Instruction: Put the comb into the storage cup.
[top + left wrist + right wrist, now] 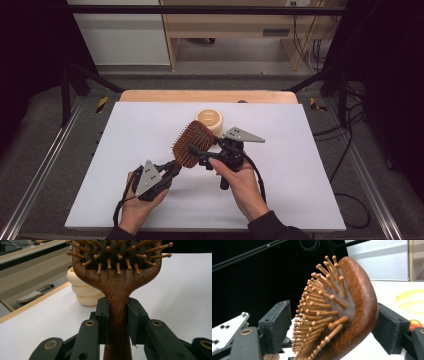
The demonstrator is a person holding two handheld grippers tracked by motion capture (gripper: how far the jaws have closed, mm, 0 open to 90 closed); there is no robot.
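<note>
A brown wooden paddle hairbrush (192, 144) is held tilted above the white mat, bristles facing up and left. My left gripper (171, 170) is shut on its handle; in the left gripper view the handle (117, 290) is pinched between both pads of the left gripper (117, 315). My right gripper (198, 154) straddles the brush head. In the right gripper view the brush (359, 305) stands between the jaws of the right gripper (332, 325): one pad touches the wooden back, the other stands a little off the bristle tips.
A cream ribbed bowl (210, 119) stands on the white mat (300, 165) just behind the brush, also seen as the cream bowl (85, 293). The wooden table edge (200, 96) runs along the back. Dark frame posts flank both sides.
</note>
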